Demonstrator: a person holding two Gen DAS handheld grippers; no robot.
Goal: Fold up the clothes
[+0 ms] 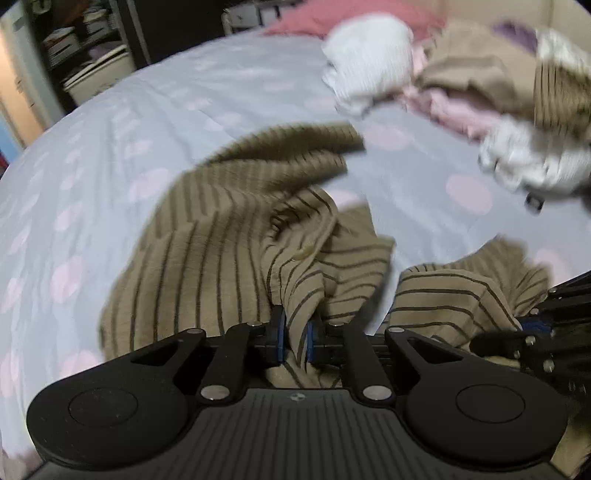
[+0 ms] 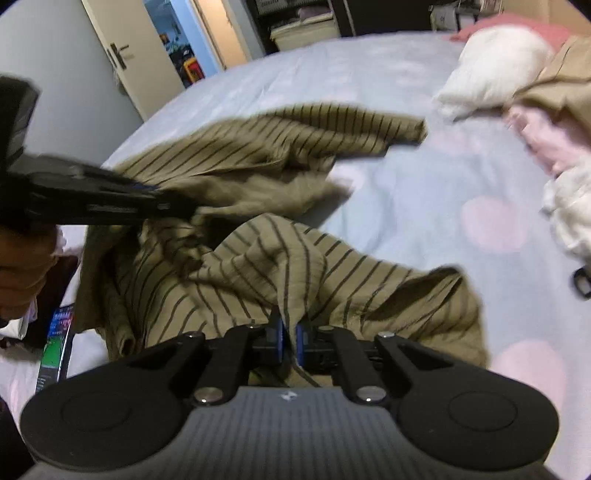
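Pinching folds of the striped shirt (image 1: 229,229), left gripper (image 1: 295,334) and right gripper (image 2: 289,336) are both closed on cloth. It sprawls crumpled on the bed (image 1: 110,129) — a clothes pile (image 1: 461,74) far right.

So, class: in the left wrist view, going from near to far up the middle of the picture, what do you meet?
left gripper → striped shirt → bedspread → white garment → pink pillow

Polka-dot bed (image 2: 406,177), open door (image 2: 122,55), cluttered shelves (image 1: 81,48)
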